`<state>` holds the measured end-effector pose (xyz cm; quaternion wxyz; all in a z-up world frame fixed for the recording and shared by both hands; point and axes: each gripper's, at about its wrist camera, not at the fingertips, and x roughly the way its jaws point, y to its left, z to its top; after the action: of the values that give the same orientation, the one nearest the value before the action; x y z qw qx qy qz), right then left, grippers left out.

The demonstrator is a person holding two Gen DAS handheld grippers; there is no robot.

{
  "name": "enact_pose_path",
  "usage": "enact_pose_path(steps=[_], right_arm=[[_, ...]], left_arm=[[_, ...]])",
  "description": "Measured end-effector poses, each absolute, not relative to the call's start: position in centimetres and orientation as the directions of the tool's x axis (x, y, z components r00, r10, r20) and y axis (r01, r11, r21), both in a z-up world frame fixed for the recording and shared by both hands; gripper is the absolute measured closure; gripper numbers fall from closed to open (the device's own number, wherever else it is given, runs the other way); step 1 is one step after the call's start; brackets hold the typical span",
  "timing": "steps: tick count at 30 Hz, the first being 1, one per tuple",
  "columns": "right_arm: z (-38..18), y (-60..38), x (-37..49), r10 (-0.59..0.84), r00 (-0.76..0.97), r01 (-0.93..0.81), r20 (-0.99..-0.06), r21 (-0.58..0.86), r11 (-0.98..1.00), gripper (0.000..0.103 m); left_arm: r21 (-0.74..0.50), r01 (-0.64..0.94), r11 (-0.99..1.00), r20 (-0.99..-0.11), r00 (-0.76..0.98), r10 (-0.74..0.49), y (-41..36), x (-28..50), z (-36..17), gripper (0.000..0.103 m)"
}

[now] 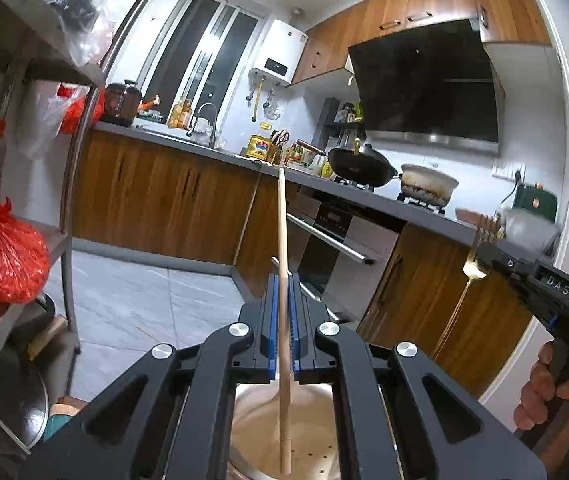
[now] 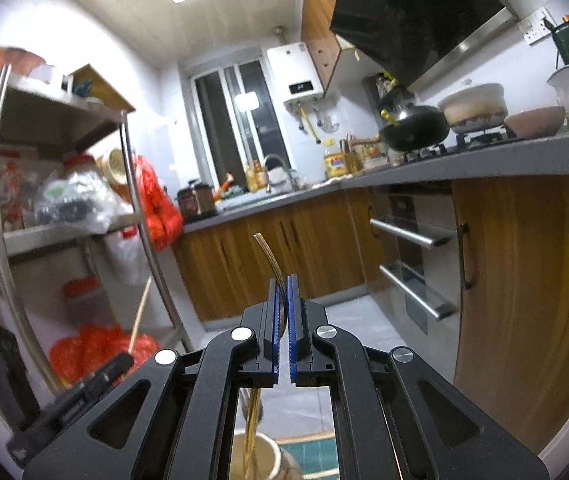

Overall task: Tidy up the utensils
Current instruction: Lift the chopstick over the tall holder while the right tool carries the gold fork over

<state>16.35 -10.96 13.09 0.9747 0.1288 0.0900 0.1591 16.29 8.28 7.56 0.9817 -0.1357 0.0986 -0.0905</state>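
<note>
The left gripper (image 1: 283,300) is clamped on a round, pale wooden chopstick (image 1: 283,240) standing upright above a perforated metal holder (image 1: 304,440). The right gripper (image 2: 283,304) pinches a slim gold fork (image 2: 270,258) at its neck. Only the left view shows the fork's 4 tines and the hand (image 1: 544,392) on that gripper.
</note>
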Motion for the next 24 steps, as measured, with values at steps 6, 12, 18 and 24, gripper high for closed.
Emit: enact_pose_path(steps=[6, 12, 18, 24], right_arm=[[10.7, -10.1, 16.4, 0.358, 0.914, -0.307, -0.189, 0.254, 0.917, 0.099], [9.2, -8.9, 16.3, 0.370, 0.902, -0.321, -0.223, 0.225, 0.920, 0.098], [8.5, -7.9, 16.2, 0.354, 0.903, -0.315, -0.242, 0.186, 0.931, 0.098], [8.3, -7.4, 16.0, 0.342, 0.907, -0.309, -0.247, 0.164, 0.937, 0.098]], left_arm=[[-0.206, 0.144, 0.968, -0.177, 0.967, -0.181, 7.1, 14.2, 6.7, 0.098], [-0.170, 0.151, 0.974, -0.202, 0.962, -0.184, 6.3, 12.1, 5.7, 0.098], [-0.140, 0.142, 0.980, -0.211, 0.963, -0.170, 6.0, 11.4, 4.9, 0.098], [-0.140, 0.142, 0.980, -0.208, 0.963, -0.169, 6.3, 11.4, 4.5, 0.098]])
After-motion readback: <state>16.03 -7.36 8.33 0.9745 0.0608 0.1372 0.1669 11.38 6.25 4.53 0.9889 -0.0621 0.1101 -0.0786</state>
